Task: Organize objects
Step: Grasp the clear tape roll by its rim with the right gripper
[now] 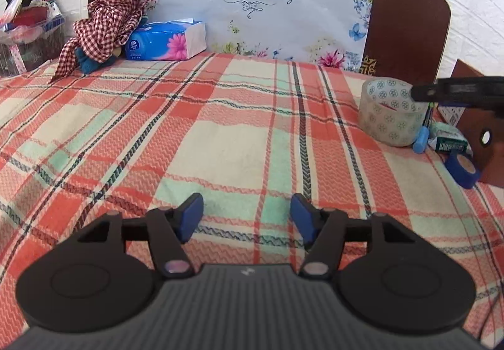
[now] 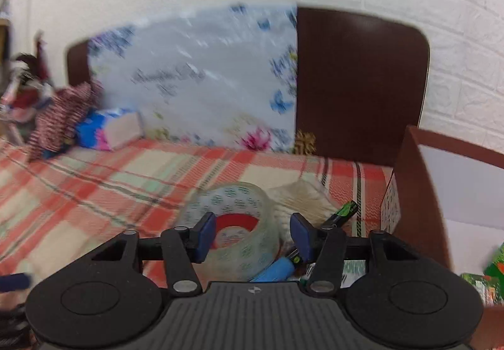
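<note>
On the bed, plaid cover, clutter sits at the right edge beside the brown box. Clear tape roll upright-ish, touching blue pen; battery just behind. Right gripper jaws part-open around the roll's near wall, not pressing. Left gripper half-open, empty, over bare cover. Risk: view blurred; closing now may clip the pen or tip the roll.

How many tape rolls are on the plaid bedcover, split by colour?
Clear tape roll with green print: 1
Blue tape roll: 1
Total: 2
Both lie at the bedcover's right side, near the brown box.
</note>
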Available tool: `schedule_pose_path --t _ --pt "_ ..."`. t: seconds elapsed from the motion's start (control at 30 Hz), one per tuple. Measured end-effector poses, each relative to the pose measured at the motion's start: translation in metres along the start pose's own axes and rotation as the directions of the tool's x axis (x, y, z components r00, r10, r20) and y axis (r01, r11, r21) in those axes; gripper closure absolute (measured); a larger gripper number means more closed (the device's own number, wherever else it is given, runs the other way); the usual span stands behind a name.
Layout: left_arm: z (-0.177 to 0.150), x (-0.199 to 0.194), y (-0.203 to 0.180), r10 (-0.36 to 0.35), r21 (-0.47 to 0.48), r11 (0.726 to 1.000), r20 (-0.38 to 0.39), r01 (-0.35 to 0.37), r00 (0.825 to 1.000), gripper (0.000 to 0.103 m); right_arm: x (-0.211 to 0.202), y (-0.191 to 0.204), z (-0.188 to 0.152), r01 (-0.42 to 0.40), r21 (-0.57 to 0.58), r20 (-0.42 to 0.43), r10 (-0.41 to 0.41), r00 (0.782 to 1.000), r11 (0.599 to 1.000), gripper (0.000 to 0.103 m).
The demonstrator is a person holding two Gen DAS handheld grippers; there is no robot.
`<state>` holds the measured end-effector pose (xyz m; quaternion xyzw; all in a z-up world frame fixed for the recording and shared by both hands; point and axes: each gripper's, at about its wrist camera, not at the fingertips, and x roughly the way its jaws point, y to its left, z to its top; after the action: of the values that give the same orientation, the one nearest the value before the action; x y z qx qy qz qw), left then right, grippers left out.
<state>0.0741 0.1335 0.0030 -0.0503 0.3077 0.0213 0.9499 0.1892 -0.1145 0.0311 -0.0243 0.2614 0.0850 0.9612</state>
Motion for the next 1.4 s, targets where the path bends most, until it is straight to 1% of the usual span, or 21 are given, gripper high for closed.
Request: schedule_pose_path --t 0.03,0.07,0.17,0.23,0.3,0.37,0.43,0.5,0.53,0.57,0.6,0.63,0.7,0.73,0.83,0.93,1.0,1.03,1.17,1.33,1.4 --pt "-0.001 0.000 0.001 -0.004 -0.004 1.000 0.006 0.004 1.000 0.039 0.014 -0.002 0.003 0.013 0.009 -0.045 -0.013 0.999 1.000 0.066" --pt "-0.001 0.001 0.001 -0.006 -0.005 1.000 0.010 0.006 1.000 0.039 0.026 -0.006 0.005 0.010 0.030 -0.078 -0.008 0.997 0.999 0.078" --pt "-0.004 0.000 0.003 -0.012 -0.012 1.000 0.023 0.012 1.000 0.039 0.031 -0.014 0.005 0.023 0.107 -0.097 -0.012 0.995 0.994 0.091" --pt "-0.003 -0.001 0.005 -0.020 -0.023 1.000 0.018 0.020 1.000 0.039 0.014 -0.017 0.002 -0.004 0.163 -0.083 0.018 0.996 0.987 0.091" --pt "0.002 -0.005 0.010 -0.043 -0.058 0.997 -0.005 0.042 0.999 0.041 -0.016 -0.013 -0.001 -0.052 0.165 -0.047 0.060 0.997 0.985 0.091" --pt "0.007 -0.015 0.018 -0.113 -0.130 0.986 -0.032 0.108 0.993 0.041 -0.051 -0.008 -0.009 -0.098 0.136 -0.038 0.104 0.994 0.986 0.091" --pt "0.010 -0.031 0.022 -0.209 -0.194 0.960 -0.029 0.200 0.977 0.041 -0.081 -0.007 -0.023 -0.163 0.141 -0.071 0.174 0.982 0.977 0.091" --pt "0.012 -0.049 0.017 -0.280 -0.197 0.942 -0.023 0.271 0.960 0.041 -0.106 -0.006 -0.045 -0.205 0.151 -0.124 0.224 0.967 0.967 0.090" --pt "0.013 -0.058 0.011 -0.311 -0.183 0.936 -0.021 0.302 0.950 0.041 -0.114 -0.005 -0.055 -0.207 0.144 -0.148 0.228 0.962 0.968 0.089" --pt "0.015 -0.066 0.004 -0.336 -0.164 0.930 -0.021 0.328 0.942 0.040 -0.123 -0.004 -0.066 -0.210 0.137 -0.168 0.232 0.958 0.968 0.084" --pt "0.016 -0.073 -0.003 -0.355 -0.143 0.926 -0.021 0.348 0.935 0.040 -0.131 -0.003 -0.075 -0.220 0.139 -0.172 0.242 0.955 0.966 0.073" --pt "0.017 -0.079 -0.011 -0.366 -0.124 0.924 -0.024 0.361 0.930 0.039 -0.141 -0.004 -0.084 -0.217 0.141 -0.155 0.238 0.959 0.966 0.067" --pt "0.020 -0.087 -0.025 -0.387 -0.096 0.919 -0.030 0.382 0.922 0.036 -0.161 -0.003 -0.099 -0.237 0.152 -0.091 0.252 0.963 0.960 0.034" --pt "0.021 -0.089 -0.032 -0.396 -0.088 0.916 -0.037 0.392 0.917 0.035 -0.170 -0.001 -0.106 -0.246 0.137 -0.063 0.256 0.965 0.960 0.032" --pt "0.021 -0.088 -0.050 -0.418 -0.056 0.908 -0.085 0.415 0.904 0.035 -0.189 0.012 -0.119 -0.255 0.041 -0.045 0.257 0.965 0.966 0.031" --pt "0.015 -0.079 -0.069 -0.410 -0.031 0.911 -0.155 0.410 0.899 0.037 -0.190 0.020 -0.129 -0.228 -0.034 -0.054 0.226 0.973 0.973 0.028" --pt "0.010 -0.069 -0.080 -0.403 -0.028 0.914 -0.203 0.406 0.893 0.043 -0.183 0.022 -0.132 -0.195 -0.075 -0.067 0.190 0.979 0.978 0.028" --pt "0.008 -0.063 -0.085 -0.395 -0.028 0.916 -0.229 0.400 0.890 0.049 -0.178 0.022 -0.133 -0.184 -0.088 -0.072 0.178 0.981 0.979 0.028" --pt "0.001 -0.040 -0.092 -0.369 -0.054 0.927 -0.308 0.371 0.877 0.064 -0.159 0.017 -0.130 -0.212 -0.098 -0.105 0.202 0.974 0.972 0.023" --pt "0.003 -0.033 -0.101 -0.322 -0.029 0.943 -0.333 0.332 0.886 0.070 -0.141 0.027 -0.130 -0.235 -0.133 -0.124 0.219 0.968 0.963 0.018" --pt "0.010 -0.039 -0.108 -0.295 -0.006 0.950 -0.333 0.311 0.896 0.071 -0.144 0.025 -0.130 -0.241 -0.125 -0.098 0.229 0.968 0.963 0.018"
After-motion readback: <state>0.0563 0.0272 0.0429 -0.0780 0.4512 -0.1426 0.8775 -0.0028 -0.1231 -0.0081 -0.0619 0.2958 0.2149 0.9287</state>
